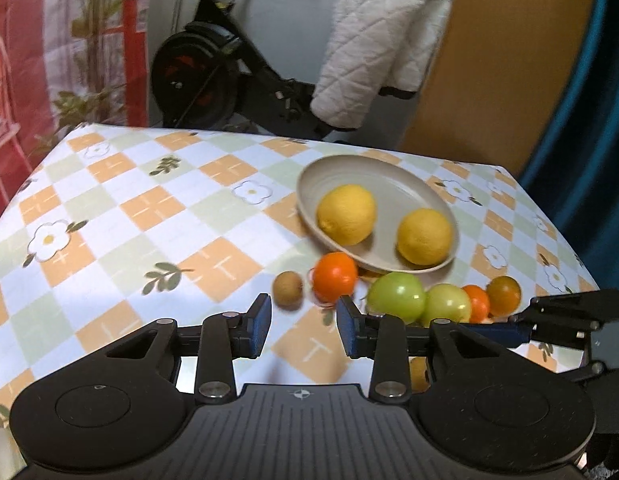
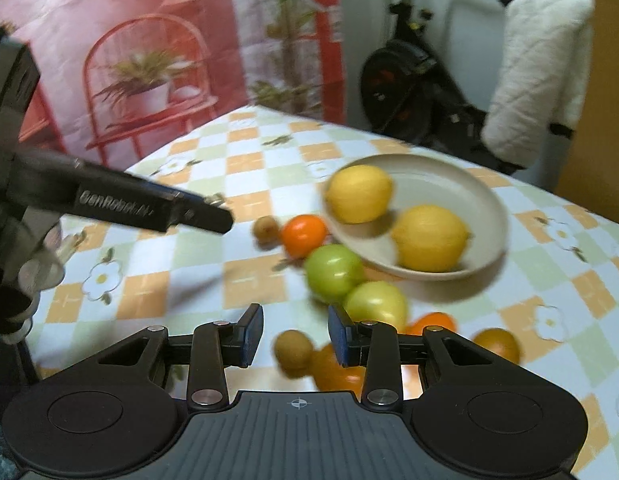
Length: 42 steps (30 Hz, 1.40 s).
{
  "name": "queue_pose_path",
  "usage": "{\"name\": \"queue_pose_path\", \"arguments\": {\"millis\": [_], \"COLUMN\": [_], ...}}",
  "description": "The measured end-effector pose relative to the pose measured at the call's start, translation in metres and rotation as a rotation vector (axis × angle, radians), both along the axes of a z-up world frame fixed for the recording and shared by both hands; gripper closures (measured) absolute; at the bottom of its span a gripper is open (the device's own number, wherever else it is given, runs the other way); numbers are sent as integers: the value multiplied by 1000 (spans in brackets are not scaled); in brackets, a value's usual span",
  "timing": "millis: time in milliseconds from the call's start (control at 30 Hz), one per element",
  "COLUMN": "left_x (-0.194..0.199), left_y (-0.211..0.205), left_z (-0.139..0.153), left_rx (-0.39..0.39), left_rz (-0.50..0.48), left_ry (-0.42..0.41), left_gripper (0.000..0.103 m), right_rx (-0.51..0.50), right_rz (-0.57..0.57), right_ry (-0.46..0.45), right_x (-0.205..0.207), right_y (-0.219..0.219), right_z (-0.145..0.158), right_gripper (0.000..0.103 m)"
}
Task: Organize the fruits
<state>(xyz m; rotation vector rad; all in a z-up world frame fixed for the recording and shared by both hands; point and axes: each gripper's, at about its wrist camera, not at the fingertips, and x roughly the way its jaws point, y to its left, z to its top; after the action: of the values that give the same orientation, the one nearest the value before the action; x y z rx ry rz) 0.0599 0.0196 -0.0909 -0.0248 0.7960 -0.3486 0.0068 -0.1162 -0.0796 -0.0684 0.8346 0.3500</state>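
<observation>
A beige plate (image 1: 393,176) (image 2: 485,196) holds two lemons (image 1: 346,214) (image 2: 359,193). In front of it on the table lie a kiwi (image 1: 287,290) (image 2: 266,229), an orange (image 1: 335,276) (image 2: 303,234), two green apples (image 1: 397,296) (image 2: 334,273), and more orange fruit (image 1: 503,289) (image 2: 497,344). A second kiwi (image 2: 294,350) lies just ahead of my right gripper. My left gripper (image 1: 304,330) is open and empty, short of the first kiwi and orange. My right gripper (image 2: 295,336) is open and empty.
The table has a checked flowered cloth (image 1: 149,208). An exercise bike (image 1: 213,68) with a white quilted cloth (image 1: 381,44) stands behind it. The right gripper's arm (image 1: 565,316) shows at the left view's right edge; the left gripper's body (image 2: 109,200) crosses the right view's left.
</observation>
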Motion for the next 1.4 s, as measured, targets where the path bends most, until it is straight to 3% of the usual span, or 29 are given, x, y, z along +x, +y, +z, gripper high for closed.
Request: {"name": "queue_pose_path", "arguments": {"millis": [333,833,1167,1400], "left_x": [0,4,12,32], "left_y": [7,11,13,5], "left_z": [-8,-16,-21,-25], "left_rx": [-25,-32,-27,-21], "left_rz": [15,33,49,46], "left_ry": [6,24,34,14], "left_gripper": [65,65,65,65], "right_rx": [-157,-311,-235,-179], "right_rz": [76,135,117,56], "right_ry": [77,53,11,-69], "right_x": [9,11,9,15], "right_y": [24,39,31,19], "right_z": [-16,-29,-21,-4], "right_gripper": [72,76,77,77]}}
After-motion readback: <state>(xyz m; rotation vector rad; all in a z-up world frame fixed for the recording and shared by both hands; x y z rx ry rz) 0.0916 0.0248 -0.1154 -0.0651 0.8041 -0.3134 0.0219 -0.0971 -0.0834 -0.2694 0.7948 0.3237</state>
